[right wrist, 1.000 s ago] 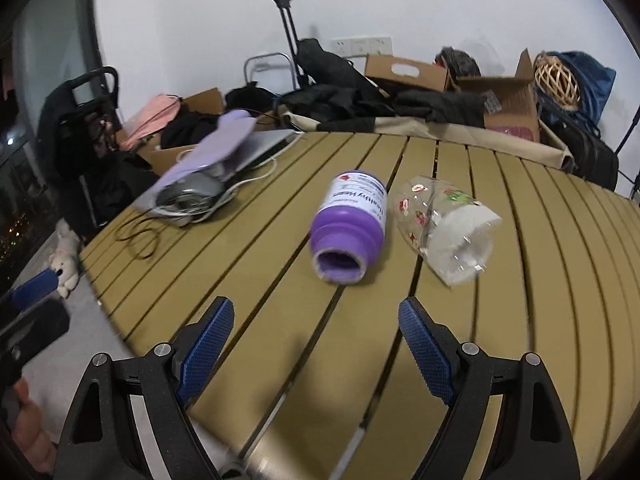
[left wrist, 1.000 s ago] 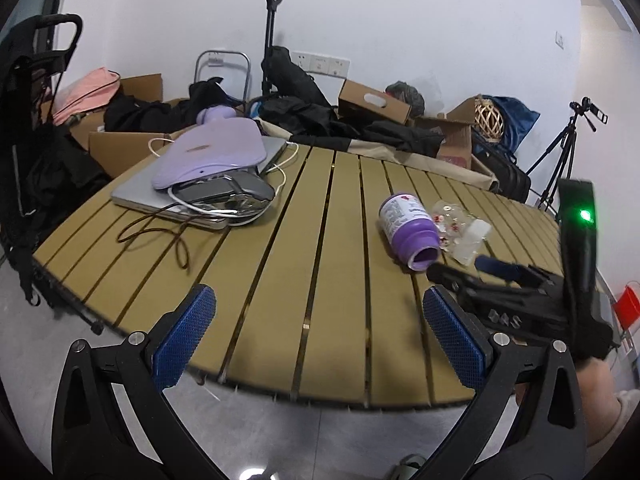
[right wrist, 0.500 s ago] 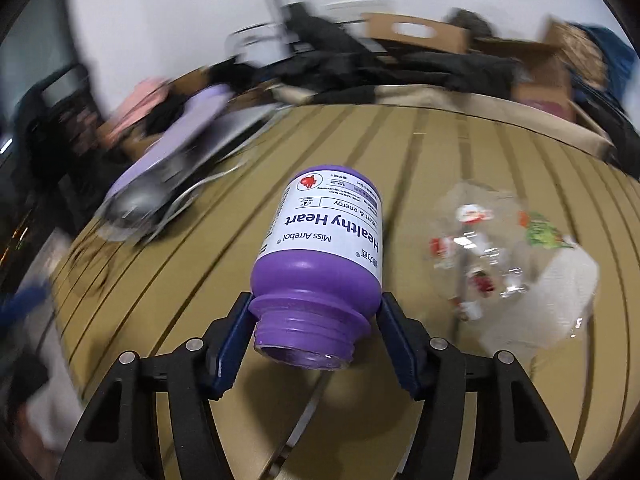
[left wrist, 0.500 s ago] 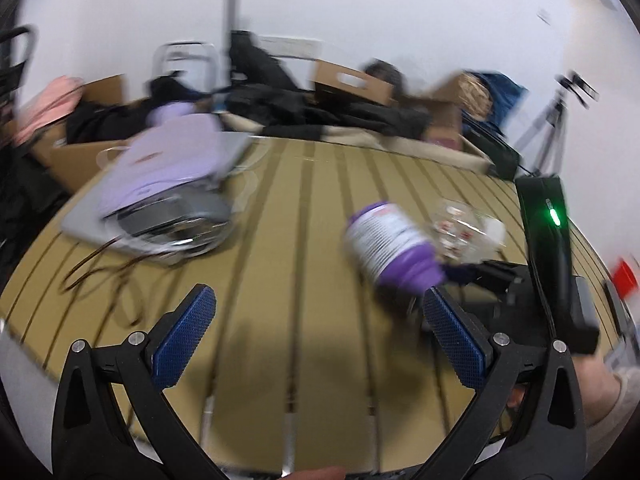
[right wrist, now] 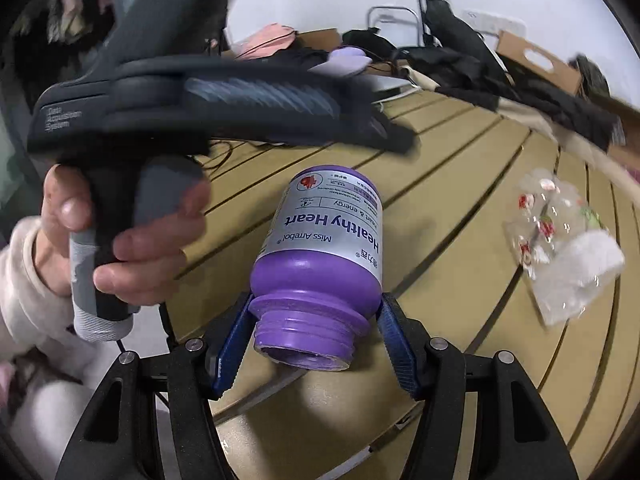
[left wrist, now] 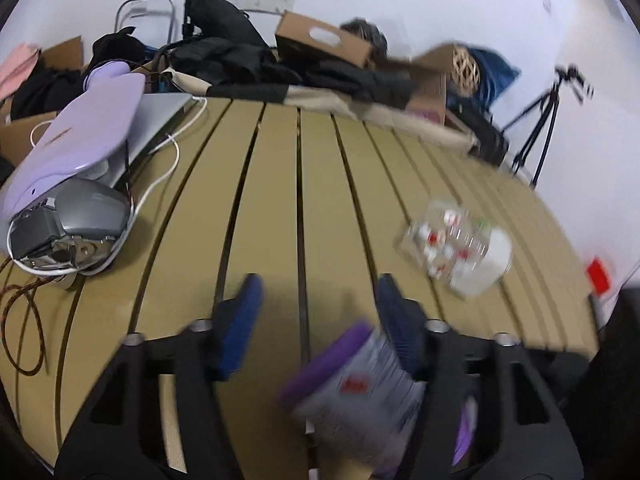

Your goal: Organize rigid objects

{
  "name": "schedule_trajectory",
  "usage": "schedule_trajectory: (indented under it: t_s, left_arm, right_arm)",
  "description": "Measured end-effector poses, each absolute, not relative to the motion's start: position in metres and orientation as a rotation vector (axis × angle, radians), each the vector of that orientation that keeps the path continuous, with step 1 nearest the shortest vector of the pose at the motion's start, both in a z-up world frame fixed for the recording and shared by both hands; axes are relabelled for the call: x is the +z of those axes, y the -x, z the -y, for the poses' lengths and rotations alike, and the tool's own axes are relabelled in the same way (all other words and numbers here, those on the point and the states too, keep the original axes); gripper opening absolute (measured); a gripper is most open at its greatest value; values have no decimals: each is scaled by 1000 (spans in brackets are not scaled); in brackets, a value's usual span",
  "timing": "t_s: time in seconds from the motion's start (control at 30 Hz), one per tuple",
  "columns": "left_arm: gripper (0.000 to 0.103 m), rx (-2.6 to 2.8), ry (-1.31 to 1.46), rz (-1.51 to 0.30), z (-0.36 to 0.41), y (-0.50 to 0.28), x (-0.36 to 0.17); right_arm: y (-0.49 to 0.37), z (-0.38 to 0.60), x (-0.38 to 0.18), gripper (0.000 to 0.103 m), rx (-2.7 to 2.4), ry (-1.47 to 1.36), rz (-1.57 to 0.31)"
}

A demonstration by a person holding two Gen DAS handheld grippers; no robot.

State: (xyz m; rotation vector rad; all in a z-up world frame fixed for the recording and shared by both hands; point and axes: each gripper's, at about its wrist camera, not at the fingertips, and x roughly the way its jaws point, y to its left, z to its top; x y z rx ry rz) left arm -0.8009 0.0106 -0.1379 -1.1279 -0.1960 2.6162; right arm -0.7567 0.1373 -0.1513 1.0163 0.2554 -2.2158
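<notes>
The right gripper [right wrist: 316,344] has the purple bottle [right wrist: 324,248] pinched at the shoulder, just behind its open, capless neck — both blue pads pressed to the purple plastic, mouth pointing back at the camera. A grip that near the neck probably lets the body swing freely when it gets stood up or carried off. The bottle looks raised clear of the slatted tabletop [right wrist: 472,168], near its front edge, though whether its far end touches the wood is hard to judge.

Above it sweeps the left gripper [left wrist: 316,320], held in the person's left hand [right wrist: 120,248] — blurred with motion. From its own camera the fingers stand parted at a middling width with nothing between them; the bottle smears across the bottom of that view, beneath the right finger, not inside the jaws.

The clear printed cup [right wrist: 560,240] lies on its side toward the tabletop's right edge, untouched. Its prints are too blurred to read. At the far left corner a lilac device [left wrist: 76,140] rests on a laptop, half cut off.
</notes>
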Motion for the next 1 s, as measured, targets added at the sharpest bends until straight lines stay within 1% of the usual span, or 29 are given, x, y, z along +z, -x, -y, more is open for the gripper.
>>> schedule_trajectory:
  t_s: [0.03,0.13,0.2,0.27,0.33,0.37,0.4,0.43,0.47,0.5,0.53,0.6,0.63,0.67,0.7,0.73,0.8,0.87,1.0]
  left_arm:
    - [51,2622,1118,199,-8,797,-139]
    - [44,2657,1103,200,3,787,-137]
    - [44,2669,1110,187,11,779,-138]
    - [44,2684,1142,158,16,772,-143]
    - [47,2712,1159,148,21,766,-144]
    - [50,2703,1157,163,24,764,-140]
    - [64,2695,1147,178,24,764,-135]
    - [74,2663,1132,201,24,763,-127]
    - [89,2624,1128,211,21,765,-123]
    - [91,2569,1134,209,16,768,-119]
    - [91,2530,1154,189,8,771,-118]
    - [91,2461,1265,68,-14,782,-126]
    - [93,2456,1323,21,-22,787,-133]
    - [89,2432,1367,7,-28,792,-140]
    - [70,2393,1414,-5,-33,795,-147]
    - [61,2367,1440,-10,-36,796,-152]
    - [60,2370,1462,-47,-41,795,-155]
    - [60,2375,1440,-42,-41,792,-154]
    - [60,2513,1280,0,-26,785,-136]
  right_arm:
    - [759,-140,-151,68,-2236,-1019,-255]
    - [765,-152,-153,68,-2277,-1069,-220]
    - [769,-164,-153,68,-2344,-1090,-210]
    - [773,-174,-154,68,-2359,-1096,-142]
    - [775,-177,-155,68,-2335,-1110,-79]
    - [776,-177,-156,68,-2339,-1117,-64]
    - [777,-176,-155,68,-2346,-1116,-64]
    - [776,-176,-154,68,-2353,-1113,-64]
    - [777,-179,-152,68,-2363,-1106,-47]
    - [775,-182,-150,68,-2366,-1102,-28]
    - [774,-185,-148,68,-2369,-1104,-14]
    - [771,-194,-144,68,-2394,-1110,-1]
    - [771,-198,-142,68,-2405,-1111,4]
    - [771,-204,-140,68,-2411,-1119,14]
    - [771,-208,-139,68,-2416,-1127,18]
    - [771,-212,-138,68,-2426,-1135,22]
    - [771,-220,-135,68,-2431,-1144,36]
    - [772,-225,-130,68,-2441,-1142,40]
    - [775,-221,-117,68,-2465,-1105,33]
